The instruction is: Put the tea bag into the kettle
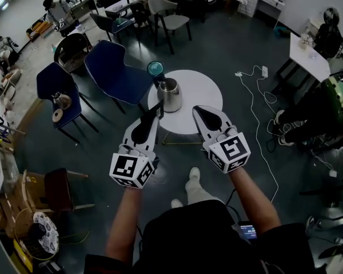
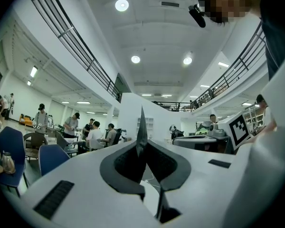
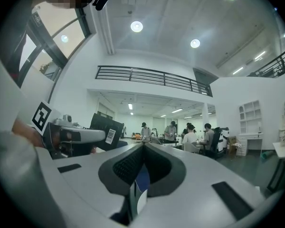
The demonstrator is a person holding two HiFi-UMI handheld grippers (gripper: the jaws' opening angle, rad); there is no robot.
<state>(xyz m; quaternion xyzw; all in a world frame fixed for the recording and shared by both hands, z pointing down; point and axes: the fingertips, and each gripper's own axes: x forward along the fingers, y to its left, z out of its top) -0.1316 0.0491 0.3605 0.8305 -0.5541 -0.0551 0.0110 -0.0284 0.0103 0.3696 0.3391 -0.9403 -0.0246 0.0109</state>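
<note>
A steel kettle [image 1: 170, 93] stands open-topped on the left side of a small round white table [image 1: 203, 90], with a teal round object [image 1: 155, 69] just behind it. No tea bag shows in any view. My left gripper [image 1: 151, 114] hovers at the table's near left edge, jaws closed together, empty. My right gripper [image 1: 196, 109] hangs over the table's near edge, right of the kettle, also shut and empty. Both gripper views look out level across the hall; the left gripper [image 2: 141, 114] and the right gripper [image 3: 143, 145] show their pads meeting with nothing between them.
Two blue chairs [image 1: 117, 73] [image 1: 57, 87] stand left of the table. A white cable and power strip [image 1: 264, 71] lie on the dark floor to the right. A white desk [image 1: 308, 59] is at the far right. Several people sit at tables at the back.
</note>
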